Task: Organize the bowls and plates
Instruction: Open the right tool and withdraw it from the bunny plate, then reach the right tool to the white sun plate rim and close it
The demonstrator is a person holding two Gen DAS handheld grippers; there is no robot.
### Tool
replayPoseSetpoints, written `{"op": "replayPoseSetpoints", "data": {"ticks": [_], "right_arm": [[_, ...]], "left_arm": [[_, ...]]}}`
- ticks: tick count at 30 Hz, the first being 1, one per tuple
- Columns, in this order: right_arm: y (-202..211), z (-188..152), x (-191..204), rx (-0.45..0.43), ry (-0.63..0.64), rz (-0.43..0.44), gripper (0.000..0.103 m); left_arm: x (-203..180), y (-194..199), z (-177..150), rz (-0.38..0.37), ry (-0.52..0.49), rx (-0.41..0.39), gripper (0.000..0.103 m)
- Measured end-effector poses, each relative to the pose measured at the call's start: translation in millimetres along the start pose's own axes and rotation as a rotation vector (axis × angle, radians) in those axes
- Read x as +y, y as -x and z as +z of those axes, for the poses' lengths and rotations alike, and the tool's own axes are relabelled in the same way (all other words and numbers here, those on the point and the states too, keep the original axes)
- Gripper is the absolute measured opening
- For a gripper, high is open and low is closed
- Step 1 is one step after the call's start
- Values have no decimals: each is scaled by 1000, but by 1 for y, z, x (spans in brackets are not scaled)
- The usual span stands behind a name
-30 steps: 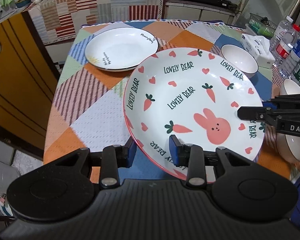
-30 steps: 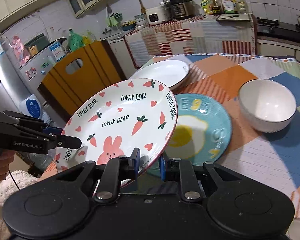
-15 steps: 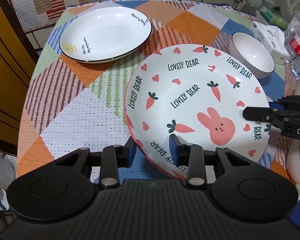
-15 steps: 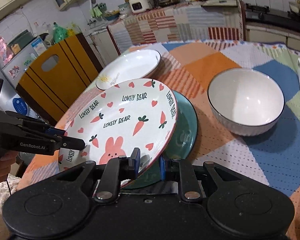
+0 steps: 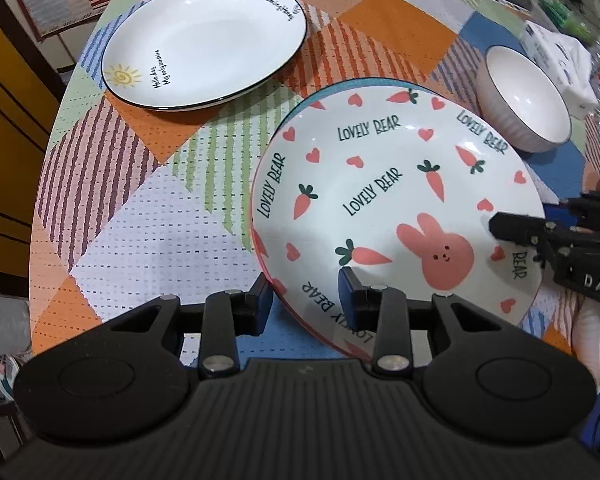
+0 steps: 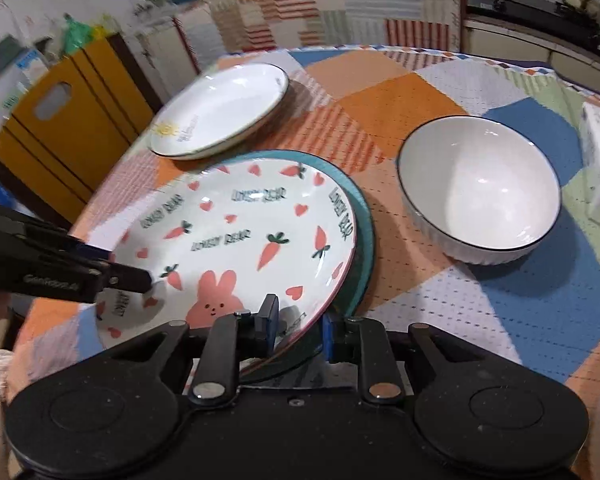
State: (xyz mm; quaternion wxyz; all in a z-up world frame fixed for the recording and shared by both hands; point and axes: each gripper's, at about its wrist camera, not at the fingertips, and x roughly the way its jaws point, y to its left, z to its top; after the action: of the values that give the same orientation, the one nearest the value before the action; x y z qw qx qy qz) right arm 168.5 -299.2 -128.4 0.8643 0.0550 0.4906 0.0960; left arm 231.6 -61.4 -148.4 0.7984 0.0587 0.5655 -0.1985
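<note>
- Gripping the bunny plate [image 5: 384, 200] by opposite rims, your left gripper [image 5: 304, 300] and right gripper [image 6: 298, 326] both pinch it.
- It sits low over the teal plate [image 6: 364, 216].
- Beside it: a sun plate [image 5: 204, 40] and a bowl [image 6: 480, 184] on the cloth [image 5: 140, 216].

Glossy ceramic bunny plate [image 5: 396, 200] above a matt woven tablecloth [image 5: 140, 216].
</note>
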Motion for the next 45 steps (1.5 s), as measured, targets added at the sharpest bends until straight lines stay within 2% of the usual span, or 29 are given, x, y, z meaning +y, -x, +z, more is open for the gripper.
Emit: {"op": "replayPoseSetpoints", "data": {"ticks": [4, 11, 16, 21, 28, 34, 40, 42, 44, 45], "right_arm": [[2, 2, 6, 8, 8, -56, 28], [-5, 3, 35, 34, 118, -268, 36], [-11, -2, 42, 22, 153, -338, 37], [0, -6, 40, -4, 103, -356, 34], [48, 0, 46, -62, 78, -306, 35], [80, 14, 62, -115, 78, -198, 37], [92, 32, 85, -128, 139, -105, 38], [95, 41, 92, -137, 159, -81, 45], [93, 53, 98, -139, 173, -77, 63], [91, 60, 100, -146, 173, -84, 66]], "left_arm": [[5, -5, 0, -36, 12, 20, 33], [3, -5, -7, -63, -17, -4, 31], [14, 5, -14, -121, -23, -50, 31], [26, 26, -15, -120, -40, -87, 31], [36, 56, -17, -86, -97, -86, 31], [40, 80, -20, -63, -138, -78, 32], [42, 103, -12, -34, -178, -93, 35], [46, 110, -8, -17, -184, -109, 39], [52, 115, -2, 7, -197, -140, 40], [54, 116, 1, 15, -200, -164, 42]]}}
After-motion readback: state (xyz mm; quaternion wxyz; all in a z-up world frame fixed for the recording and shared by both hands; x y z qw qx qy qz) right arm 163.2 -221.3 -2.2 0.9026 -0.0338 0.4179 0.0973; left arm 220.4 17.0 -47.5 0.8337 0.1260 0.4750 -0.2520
